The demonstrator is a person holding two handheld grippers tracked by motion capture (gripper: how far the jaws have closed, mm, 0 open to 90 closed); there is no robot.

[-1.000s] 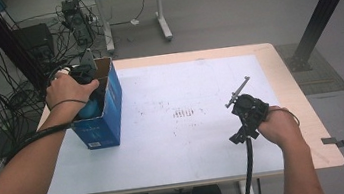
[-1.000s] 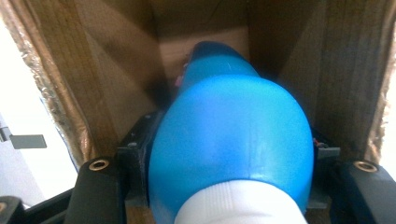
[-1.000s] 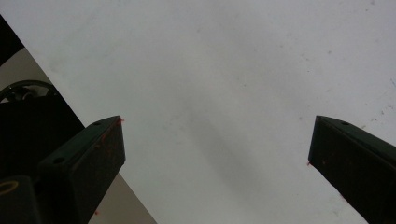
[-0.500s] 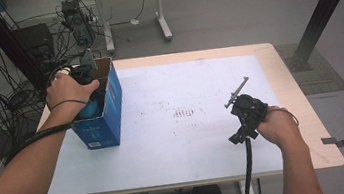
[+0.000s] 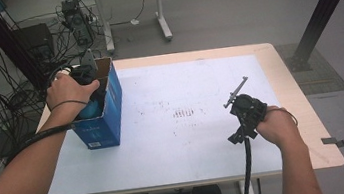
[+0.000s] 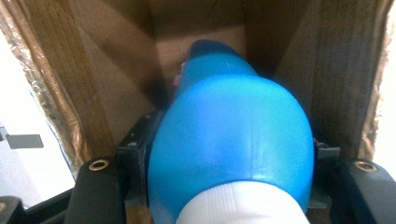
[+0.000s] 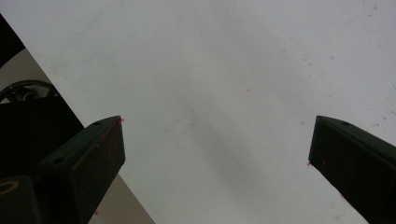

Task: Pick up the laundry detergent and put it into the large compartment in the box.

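Nothing visible has changed over the last second: both hands are in the same places as before. Left gripper [image 5: 89, 90] is inside the open blue box [image 5: 110, 116] at the table's left edge, its jaws pinching a blue bottle with a white band [image 6: 233, 154], already deep between the cardboard walls. Right gripper [image 5: 246, 111] rests apart on the white table [image 5: 191, 145], jaws spread, empty. I judge that the bottle is nearly placed; releasing it comes next.

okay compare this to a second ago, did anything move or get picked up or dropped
Nothing visibly changed. The left gripper stays shut on the blue bottle inside the blue box, and the right gripper stays open over the white table.
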